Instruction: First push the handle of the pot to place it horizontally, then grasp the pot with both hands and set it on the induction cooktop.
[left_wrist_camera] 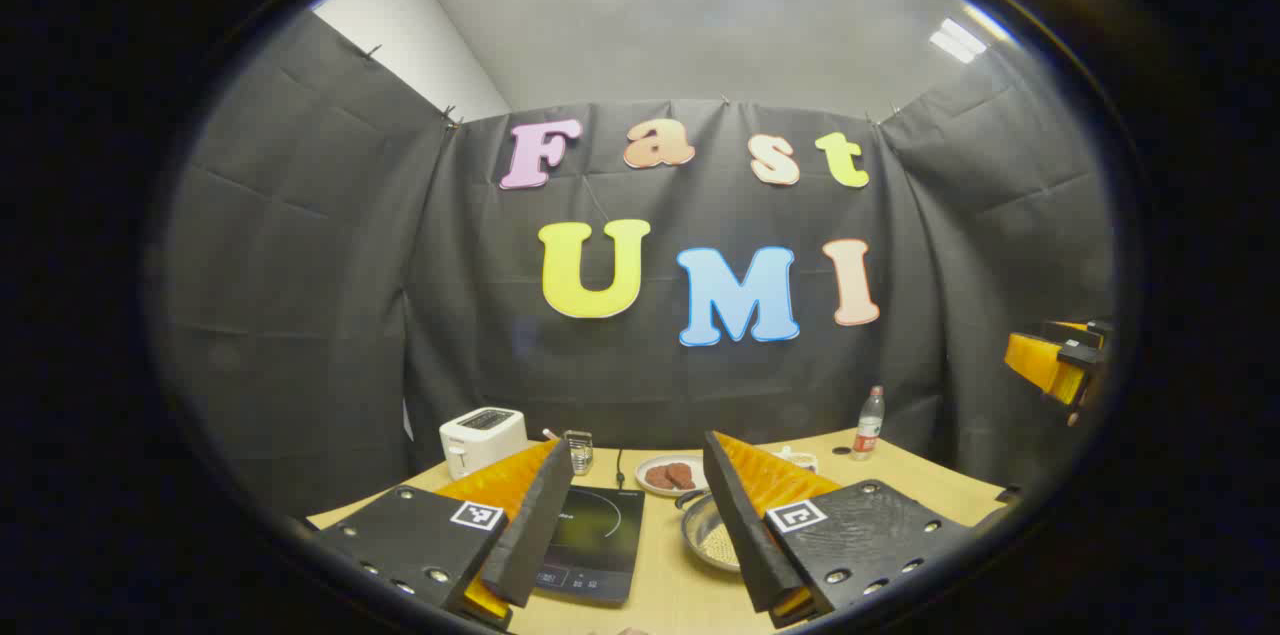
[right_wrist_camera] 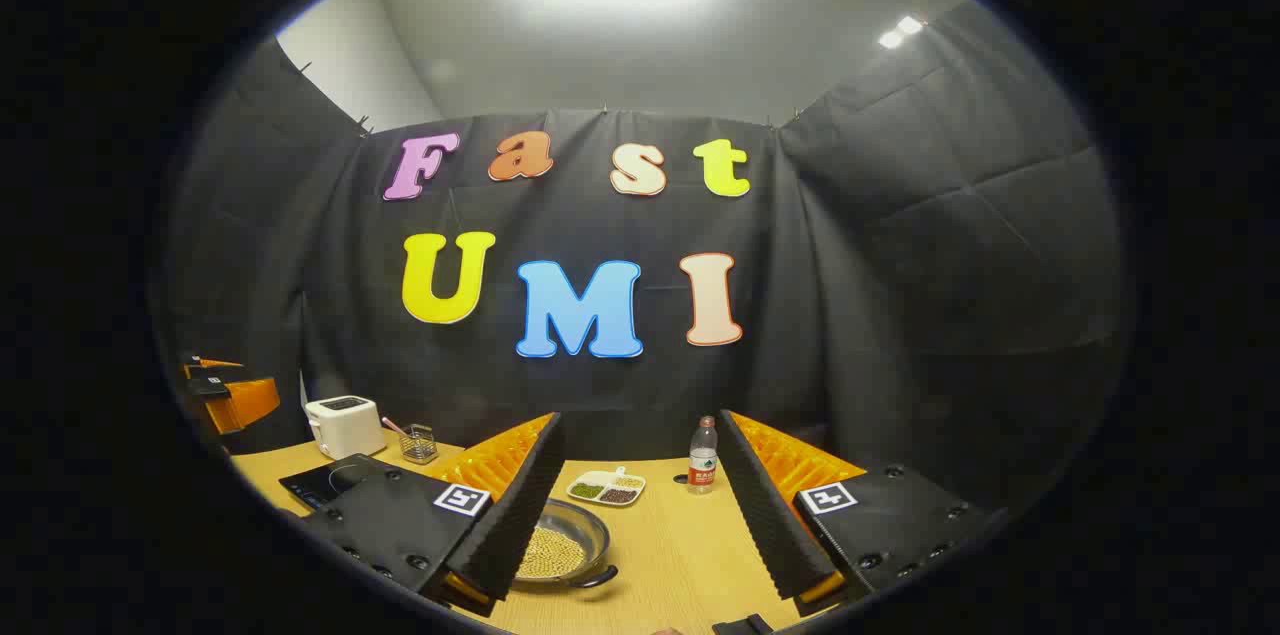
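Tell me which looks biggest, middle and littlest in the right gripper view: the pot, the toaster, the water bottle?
1. pot, though it is nearest the camera, so it may only look biggest
2. toaster
3. water bottle

Both hand-held grippers (left_wrist_camera: 640, 525) (right_wrist_camera: 640, 515) wide apart-fingered

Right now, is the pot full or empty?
Not empty. In the right gripper view, the pot holds a layer of small pale grains covering its bottom; they do not reach the rim.
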`<move>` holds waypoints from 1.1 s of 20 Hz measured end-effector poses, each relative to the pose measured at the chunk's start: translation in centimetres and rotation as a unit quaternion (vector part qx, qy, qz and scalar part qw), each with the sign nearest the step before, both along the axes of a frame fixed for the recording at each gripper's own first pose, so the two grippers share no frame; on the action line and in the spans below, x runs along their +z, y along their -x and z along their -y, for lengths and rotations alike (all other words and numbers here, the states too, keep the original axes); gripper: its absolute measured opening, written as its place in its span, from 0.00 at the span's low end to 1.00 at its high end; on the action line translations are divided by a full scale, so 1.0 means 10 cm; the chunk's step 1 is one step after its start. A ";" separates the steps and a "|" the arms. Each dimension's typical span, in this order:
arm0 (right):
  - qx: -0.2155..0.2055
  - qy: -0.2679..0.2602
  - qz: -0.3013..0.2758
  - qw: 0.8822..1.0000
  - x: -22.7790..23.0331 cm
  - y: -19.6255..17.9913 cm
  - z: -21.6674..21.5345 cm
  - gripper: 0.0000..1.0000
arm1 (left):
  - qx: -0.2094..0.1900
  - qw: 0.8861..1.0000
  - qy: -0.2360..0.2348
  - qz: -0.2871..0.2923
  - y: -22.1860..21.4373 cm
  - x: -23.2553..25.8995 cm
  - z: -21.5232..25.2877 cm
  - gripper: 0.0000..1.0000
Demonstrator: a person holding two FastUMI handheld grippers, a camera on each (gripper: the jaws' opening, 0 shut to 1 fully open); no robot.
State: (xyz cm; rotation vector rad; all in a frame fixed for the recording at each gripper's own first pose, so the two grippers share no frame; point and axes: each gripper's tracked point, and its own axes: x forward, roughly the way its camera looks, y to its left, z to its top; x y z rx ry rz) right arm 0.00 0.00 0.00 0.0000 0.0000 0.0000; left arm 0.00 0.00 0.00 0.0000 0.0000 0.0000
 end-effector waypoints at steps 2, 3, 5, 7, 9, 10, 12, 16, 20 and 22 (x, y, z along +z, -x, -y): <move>0.004 0.001 0.002 1.000 0.00 0.00 -0.01 0.93 | 0.003 1.000 -0.001 0.002 0.01 0.03 -0.01 0.77; 0.006 0.002 0.003 1.000 0.01 -0.01 -0.01 0.96 | 0.004 1.000 -0.002 0.002 0.02 0.03 -0.02 0.77; 0.008 0.003 0.001 1.000 -0.01 -0.01 -0.02 0.96 | 0.006 1.000 -0.004 0.003 0.04 0.03 -0.03 0.77; 0.009 0.000 -0.001 1.000 -0.02 -0.01 -0.03 0.96 | 0.007 1.000 -0.006 0.003 0.04 0.03 -0.04 0.77; 0.009 0.000 -0.002 1.000 -0.03 -0.01 -0.03 0.96 | 0.008 1.000 -0.005 0.004 0.05 0.05 -0.04 0.77; 0.009 0.001 -0.002 1.000 -0.03 -0.01 -0.02 0.96 | 0.008 1.000 -0.004 0.005 0.05 0.05 -0.05 0.77; 0.012 0.004 0.000 1.000 -0.02 -0.01 -0.03 1.00 | 0.010 1.000 -0.005 0.005 0.05 0.05 -0.07 0.80; 0.014 0.008 -0.003 1.000 -0.04 -0.05 -0.02 0.96 | 0.009 1.000 -0.007 0.005 0.03 0.04 -0.08 0.77; 0.015 0.005 -0.006 1.000 -0.04 -0.07 -0.04 0.93 | 0.009 1.000 -0.008 0.007 0.01 0.06 -0.09 0.77; 0.018 0.005 -0.006 1.000 -0.04 -0.08 -0.06 0.96 | 0.008 1.000 -0.010 0.009 0.01 0.06 -0.09 0.77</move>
